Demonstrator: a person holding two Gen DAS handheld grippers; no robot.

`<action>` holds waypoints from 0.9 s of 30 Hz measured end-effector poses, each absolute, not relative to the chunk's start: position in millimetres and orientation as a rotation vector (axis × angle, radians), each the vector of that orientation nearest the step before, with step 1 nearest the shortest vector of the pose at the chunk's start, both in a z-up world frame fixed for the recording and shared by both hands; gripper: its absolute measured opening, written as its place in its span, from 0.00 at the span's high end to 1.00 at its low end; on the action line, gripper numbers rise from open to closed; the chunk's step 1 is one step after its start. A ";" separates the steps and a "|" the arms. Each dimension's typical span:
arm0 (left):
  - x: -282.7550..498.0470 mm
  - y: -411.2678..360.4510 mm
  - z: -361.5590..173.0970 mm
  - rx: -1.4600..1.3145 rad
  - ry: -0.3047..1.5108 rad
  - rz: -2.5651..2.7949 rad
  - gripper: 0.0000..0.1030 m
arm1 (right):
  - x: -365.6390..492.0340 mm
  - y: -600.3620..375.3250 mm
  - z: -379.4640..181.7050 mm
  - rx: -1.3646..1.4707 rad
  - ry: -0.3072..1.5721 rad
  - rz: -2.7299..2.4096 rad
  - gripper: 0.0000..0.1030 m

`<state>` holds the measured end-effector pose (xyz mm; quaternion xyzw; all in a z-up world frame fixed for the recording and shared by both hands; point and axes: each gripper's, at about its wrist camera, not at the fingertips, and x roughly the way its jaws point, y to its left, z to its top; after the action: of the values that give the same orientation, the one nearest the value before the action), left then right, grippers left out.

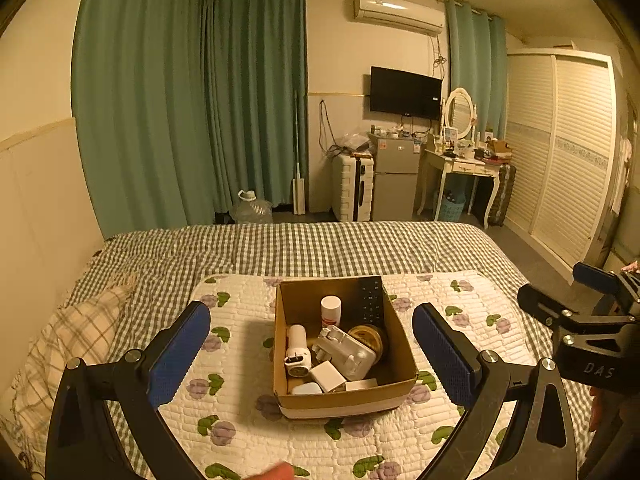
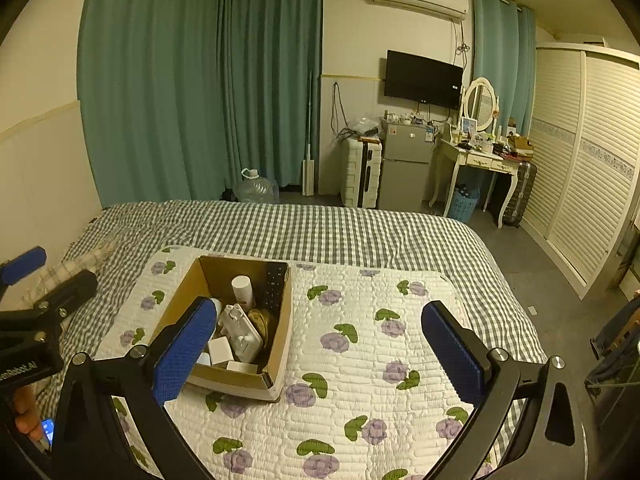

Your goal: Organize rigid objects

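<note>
A brown cardboard box (image 1: 402, 338) sits on a white floral quilt (image 1: 240, 364) on the bed. Inside lie a black remote (image 1: 370, 300), a white bottle with a red label (image 1: 331, 311), a white power adapter (image 1: 346, 352), a round gold tin (image 1: 370, 338), a small white device (image 1: 298, 350) and white cubes. My left gripper (image 1: 312, 348) is open and empty, its fingers either side of the box, above it. My right gripper (image 2: 320, 344) is open and empty over the quilt, right of the box (image 2: 280, 320). Its left finger (image 2: 188, 344) hides part of the box.
A grey checked bedsheet (image 1: 320, 244) covers the bed; a plaid pillow (image 1: 80, 328) lies at the left. Beyond the bed stand a water jug (image 1: 252, 208), a suitcase (image 1: 352, 188), a small fridge (image 1: 394, 178), a dressing table (image 1: 464, 166) and a wardrobe (image 1: 560, 152).
</note>
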<state>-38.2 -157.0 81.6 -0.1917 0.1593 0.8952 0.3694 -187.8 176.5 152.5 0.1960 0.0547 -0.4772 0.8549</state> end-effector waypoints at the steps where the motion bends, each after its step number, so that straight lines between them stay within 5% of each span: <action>1: -37.4 -156.8 82.1 -0.487 0.412 2.295 0.00 | -187.3 176.3 151.6 0.409 0.120 -1.004 0.00; 27: -39.6 -154.1 79.7 -0.497 0.436 2.294 0.00 | -189.2 173.9 146.9 0.402 0.130 -1.006 0.00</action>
<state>-39.6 -154.1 79.7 -0.1935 0.1700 0.8934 0.3681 -189.2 173.9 146.9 0.1914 0.0616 -0.4786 0.8547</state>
